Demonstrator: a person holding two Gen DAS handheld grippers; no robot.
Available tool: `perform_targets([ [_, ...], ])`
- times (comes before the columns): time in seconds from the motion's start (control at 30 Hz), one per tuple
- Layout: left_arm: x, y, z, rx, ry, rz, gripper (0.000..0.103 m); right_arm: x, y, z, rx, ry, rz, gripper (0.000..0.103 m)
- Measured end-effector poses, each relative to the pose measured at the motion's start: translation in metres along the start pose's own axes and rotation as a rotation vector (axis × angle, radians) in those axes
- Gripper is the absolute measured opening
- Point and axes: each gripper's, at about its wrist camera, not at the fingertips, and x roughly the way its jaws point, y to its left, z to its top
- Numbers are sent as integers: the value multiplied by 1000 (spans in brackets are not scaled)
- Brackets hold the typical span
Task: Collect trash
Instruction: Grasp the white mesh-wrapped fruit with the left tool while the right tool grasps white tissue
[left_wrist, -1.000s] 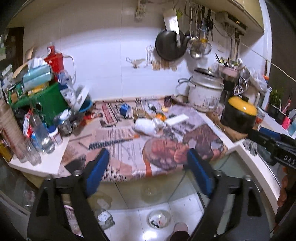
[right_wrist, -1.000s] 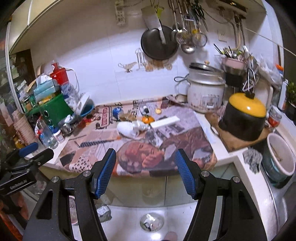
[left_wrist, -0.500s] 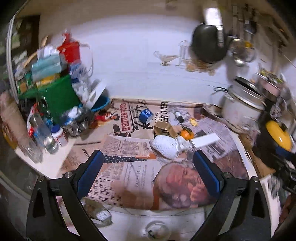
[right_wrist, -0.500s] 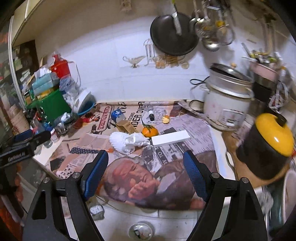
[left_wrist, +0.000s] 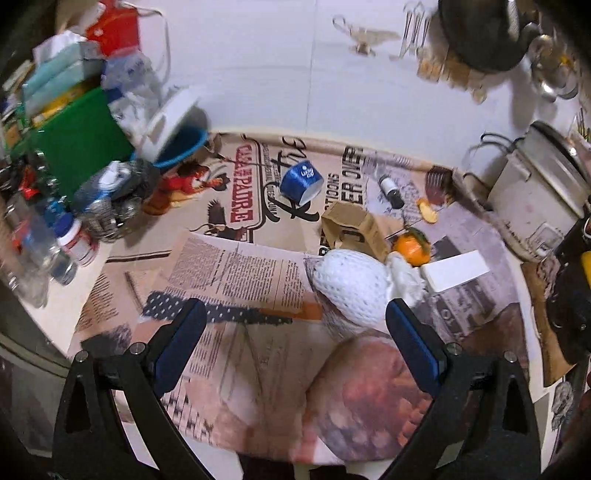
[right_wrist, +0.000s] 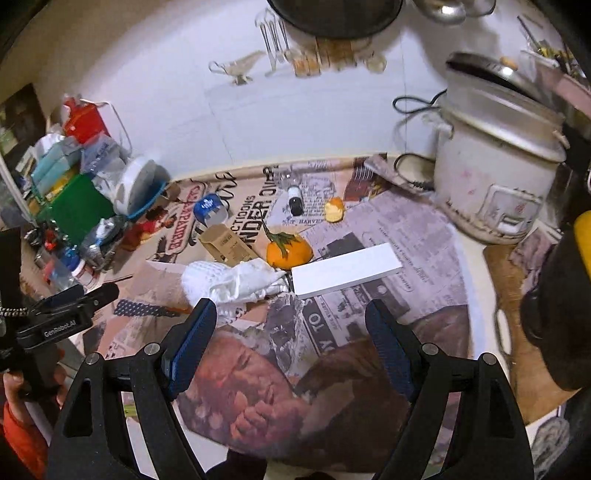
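Both grippers hang over the newspaper-covered table (left_wrist: 236, 280) with their fingers spread wide and nothing between them. The left gripper (left_wrist: 293, 339) sits just in front of the white foam net (left_wrist: 351, 288), and the right gripper (right_wrist: 286, 343) is near the crumpled tissue (right_wrist: 255, 280) and the white box (right_wrist: 345, 269).

The trash lies in a tight cluster: the net touches the tissue, the brown carton (left_wrist: 354, 229) leans against it from behind, and the orange (right_wrist: 288, 251) sits just beside the tissue (it may not be trash at all).

As I judge it, the main risk is a grab that takes in a neighbour, or nudges the orange so it rolls. The net looks soft and springy, so a shallow pinch could slip off. Closing low could also catch the loose newspaper and drag the blue cup (left_wrist: 301, 181) and small bottle (right_wrist: 295, 199) with it.
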Motion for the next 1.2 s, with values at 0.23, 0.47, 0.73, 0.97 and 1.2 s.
perform_targets([
  [0.23, 54, 20, 39, 79, 64, -78, 98, 76, 28, 10, 102, 104, 44, 80],
  [0.47, 111, 26, 43, 100, 187, -138, 98, 157, 39, 2, 184, 250, 31, 68],
  [0.73, 133, 5, 35, 98, 277, -261, 98, 179, 21, -11, 246, 311, 61, 15],
  [0.97, 139, -32, 30, 140, 289, -312, 98, 141, 16, -12, 175, 231, 11, 10],
  [1.2, 147, -51, 28, 66, 308, -383, 93, 115, 4, -18, 185, 216, -7, 10],
])
